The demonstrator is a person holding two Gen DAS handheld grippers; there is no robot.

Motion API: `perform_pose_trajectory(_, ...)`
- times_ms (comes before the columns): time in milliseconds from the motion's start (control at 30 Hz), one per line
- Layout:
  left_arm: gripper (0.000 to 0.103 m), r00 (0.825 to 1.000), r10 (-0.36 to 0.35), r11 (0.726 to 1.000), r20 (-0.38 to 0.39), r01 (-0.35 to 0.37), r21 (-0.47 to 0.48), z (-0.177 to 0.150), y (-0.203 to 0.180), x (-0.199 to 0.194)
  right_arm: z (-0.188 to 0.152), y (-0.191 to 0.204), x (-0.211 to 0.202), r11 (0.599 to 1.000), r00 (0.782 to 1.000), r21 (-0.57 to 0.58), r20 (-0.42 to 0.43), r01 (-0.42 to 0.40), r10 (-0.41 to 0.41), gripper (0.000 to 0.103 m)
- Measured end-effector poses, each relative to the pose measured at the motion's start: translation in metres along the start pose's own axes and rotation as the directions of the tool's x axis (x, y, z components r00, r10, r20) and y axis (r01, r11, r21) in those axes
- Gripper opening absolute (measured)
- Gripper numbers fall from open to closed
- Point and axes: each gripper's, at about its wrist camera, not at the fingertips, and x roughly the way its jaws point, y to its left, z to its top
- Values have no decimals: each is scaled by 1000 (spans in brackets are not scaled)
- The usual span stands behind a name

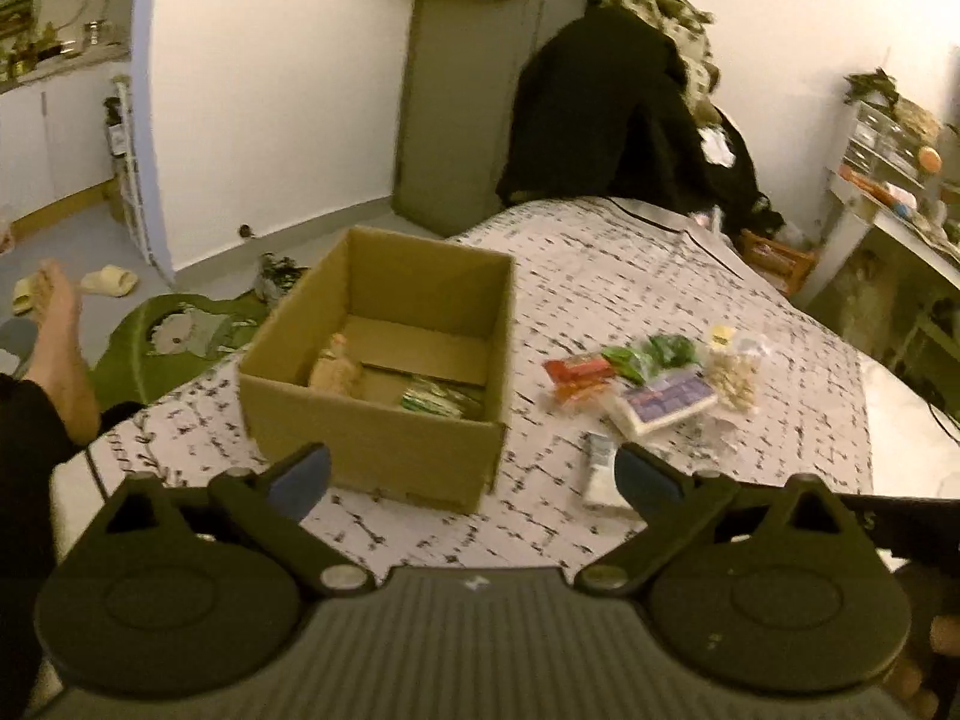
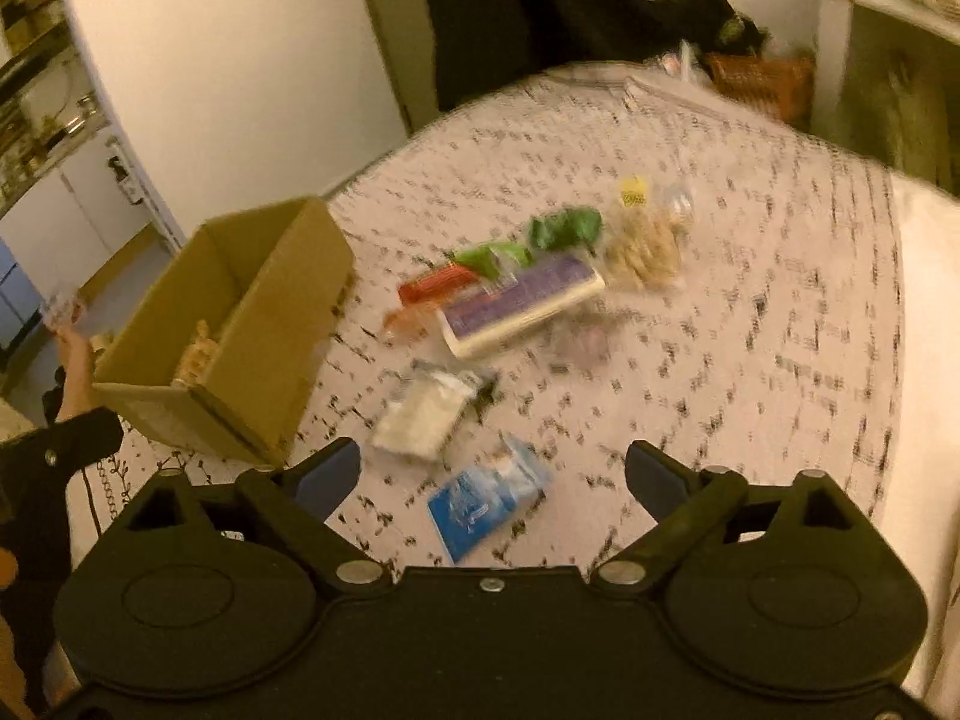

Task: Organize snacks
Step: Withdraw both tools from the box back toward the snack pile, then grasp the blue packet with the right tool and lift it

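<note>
Left wrist view: the left gripper [image 1: 474, 477] has its fingers apart and empty at the bottom; the cardboard box [image 1: 384, 372] sits centre-left on the bed [image 1: 690, 276], snack packets [image 1: 654, 378] to its right.

Right wrist view: the right gripper [image 2: 492, 480] has its fingers apart, a blue packet [image 2: 486, 501] lying on the bed between them, unclamped.

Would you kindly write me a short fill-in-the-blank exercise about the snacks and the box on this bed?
1. The cardboard box stands with its top ____.
2. The snack packet nearest the right claw is coloured ____.
3. The purple-topped packet lies ____ the box, on the patterned bedspread.
4. Both the left claw and the right one have their jaws ____.

Missing words: open; blue; outside; open
</note>
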Motion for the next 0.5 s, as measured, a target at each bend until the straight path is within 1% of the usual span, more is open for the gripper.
perform_pose_trajectory(100,100,1000,-25,1000,0,25,10,-5,-7,5,-1,-5,7,999,999,36,-36,-7,8,83)
perform_pose_trajectory(200,98,999,-39,999,-11,39,4,-10,-11,12,-3,-7,15,998,998,55,-68,-4,8,74)
perform_pose_trajectory(267,98,998,-64,998,-9,64,6,-12,-14,16,-3,-9,20,996,996,83,-82,-20,27,73)
perform_pose_trajectory(333,97,998,-65,998,-16,66,15,-15,-19,21,-3,-11,25,995,995,97,-95,-24,34,71)
perform_pose_trajectory(433,96,996,-86,996,-23,86,8,-18,-24,29,-3,-10,33,994,993,105,-113,-24,36,68)
perform_pose_trajectory(500,95,995,-97,995,-33,97,8,-20,-28,34,-3,-10,39,994,991,110,-129,-23,37,61)
